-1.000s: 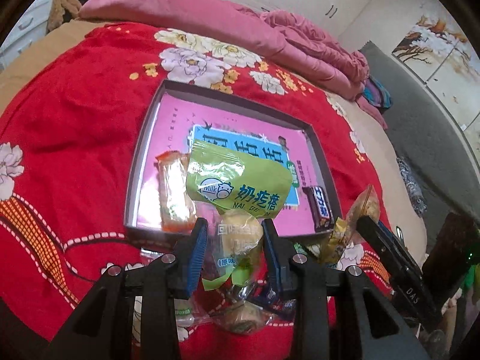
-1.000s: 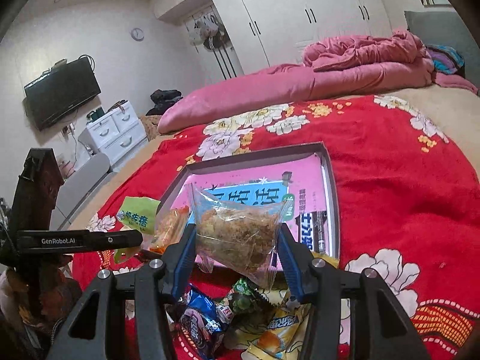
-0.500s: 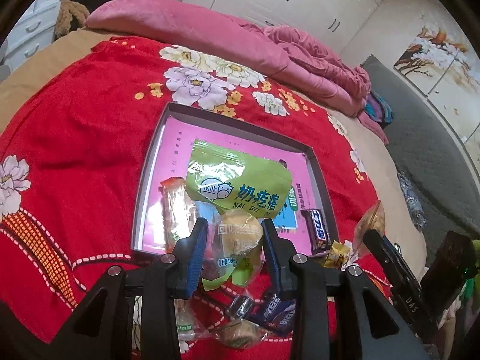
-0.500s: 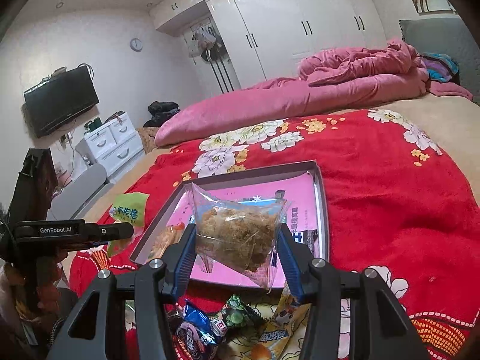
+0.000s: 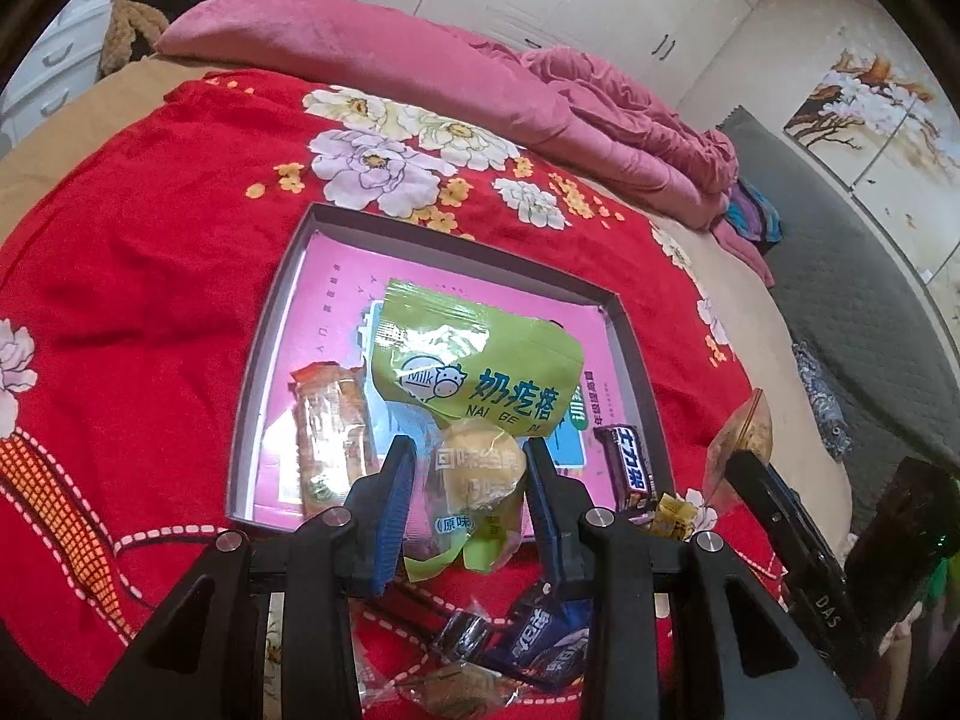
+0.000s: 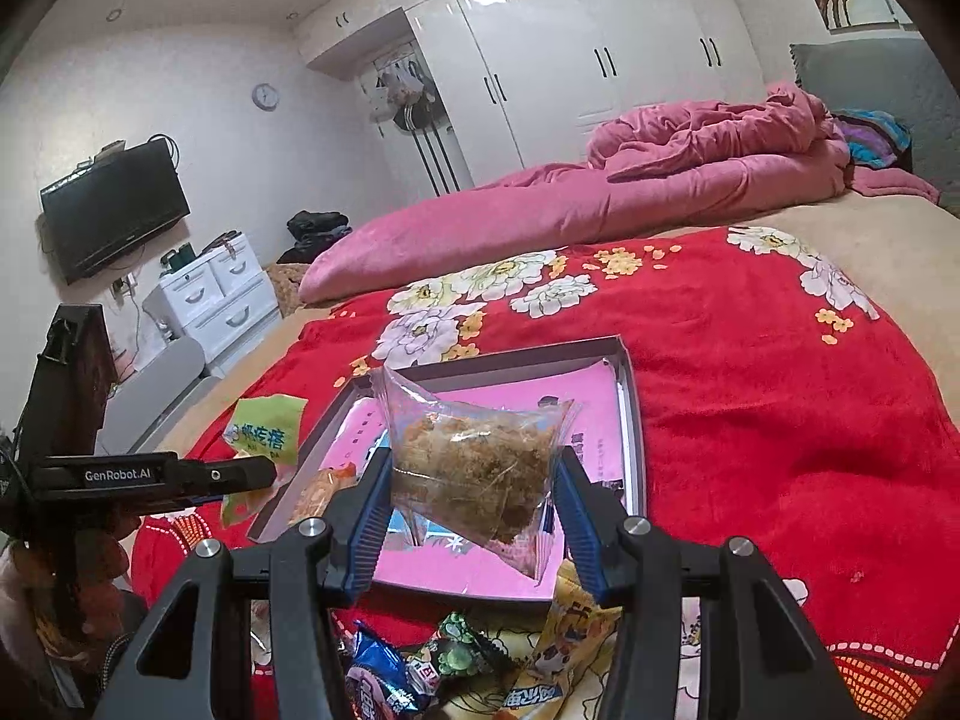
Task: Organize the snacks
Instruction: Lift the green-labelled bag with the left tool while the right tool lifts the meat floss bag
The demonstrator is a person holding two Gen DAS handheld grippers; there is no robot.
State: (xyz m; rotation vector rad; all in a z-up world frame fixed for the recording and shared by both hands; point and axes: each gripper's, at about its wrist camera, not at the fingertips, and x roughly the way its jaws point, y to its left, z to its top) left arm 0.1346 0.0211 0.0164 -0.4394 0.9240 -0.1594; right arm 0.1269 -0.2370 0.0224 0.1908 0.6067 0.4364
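Note:
My left gripper (image 5: 468, 474) is shut on a green milk-snack pouch (image 5: 480, 372), and a clear packet with a round yellow cake (image 5: 477, 474) sits between its pads too. They hang over the near edge of a dark-rimmed tray (image 5: 282, 324) with a pink lining. An orange cracker packet (image 5: 330, 438) and a chocolate bar (image 5: 630, 468) lie in the tray. My right gripper (image 6: 471, 480) is shut on a clear bag of brown shredded snack (image 6: 468, 450), above the tray's (image 6: 630, 396) near side. The left gripper (image 6: 264, 471) and its green pouch (image 6: 264, 429) show at the left.
Loose snacks lie on the red flowered blanket (image 5: 150, 240) under both grippers: a blue packet (image 6: 384, 678) and a yellow packet (image 6: 570, 630). A pink quilt (image 6: 600, 204) lies across the back of the bed. White drawers (image 6: 210, 300) stand beyond the bed's left edge.
Both grippers keep the same hold on their packets. The tray sits slightly lower in both views; otherwise nothing has moved.

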